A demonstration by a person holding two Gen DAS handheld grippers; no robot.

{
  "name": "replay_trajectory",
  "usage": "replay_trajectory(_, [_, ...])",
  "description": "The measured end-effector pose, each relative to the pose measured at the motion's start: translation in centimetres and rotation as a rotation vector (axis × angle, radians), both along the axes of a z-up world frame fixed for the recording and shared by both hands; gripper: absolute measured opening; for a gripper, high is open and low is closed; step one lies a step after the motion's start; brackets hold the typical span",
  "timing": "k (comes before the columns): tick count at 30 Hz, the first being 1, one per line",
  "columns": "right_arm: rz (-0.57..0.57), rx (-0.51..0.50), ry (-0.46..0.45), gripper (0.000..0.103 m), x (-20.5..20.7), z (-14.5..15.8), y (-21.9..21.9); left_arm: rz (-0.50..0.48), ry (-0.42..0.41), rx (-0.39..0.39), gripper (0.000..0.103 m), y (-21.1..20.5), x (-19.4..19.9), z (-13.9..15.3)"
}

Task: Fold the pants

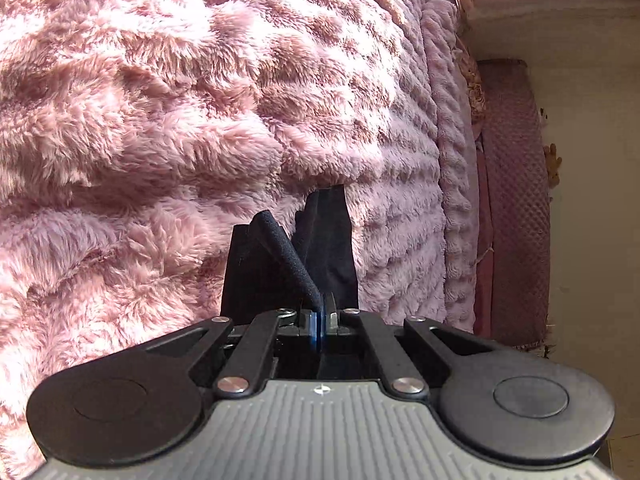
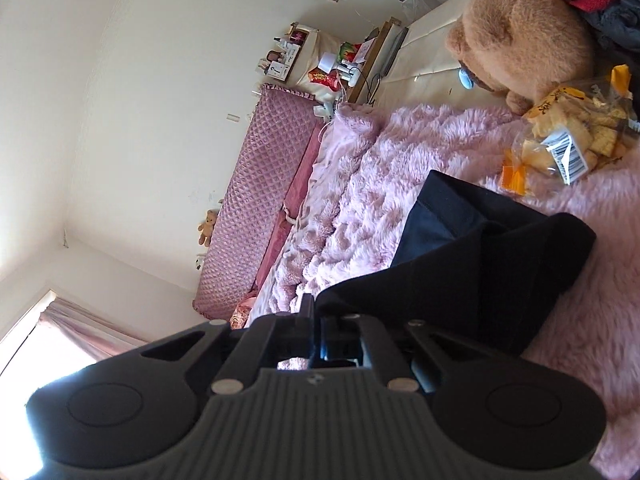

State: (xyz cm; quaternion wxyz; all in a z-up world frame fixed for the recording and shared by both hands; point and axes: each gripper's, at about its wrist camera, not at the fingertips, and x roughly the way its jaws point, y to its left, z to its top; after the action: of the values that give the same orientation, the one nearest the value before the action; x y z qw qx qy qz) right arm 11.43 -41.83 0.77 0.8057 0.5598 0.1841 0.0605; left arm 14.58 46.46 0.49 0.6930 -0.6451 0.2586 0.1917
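Observation:
The black pants (image 2: 472,256) lie partly lifted over a fluffy pink blanket (image 2: 380,184). In the right wrist view, my right gripper (image 2: 316,316) is shut on a thick fold of the pants, which drapes off to the right of the jaws. In the left wrist view, my left gripper (image 1: 320,304) is shut on another edge of the black pants (image 1: 276,264), with folds of cloth standing up just beyond the fingertips above the pink blanket (image 1: 160,120). The fingertips of both grippers are mostly hidden by the cloth.
A big brown teddy bear (image 2: 524,32) and a clear bag of snacks (image 2: 572,136) sit on the bed beyond the pants. A quilted pink headboard (image 2: 256,192) runs along the cream wall, with a cluttered shelf (image 2: 328,64) behind. The bed's edge (image 1: 456,160) is at right in the left wrist view.

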Motion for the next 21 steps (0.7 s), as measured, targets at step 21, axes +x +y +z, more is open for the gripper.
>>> replay_trajectory(21, [0.004,-0.035,0.256,0.001,21.1,-7.6,-0.4,0.109,0.106,0.048,0.004,0.1,18.1,-5.9])
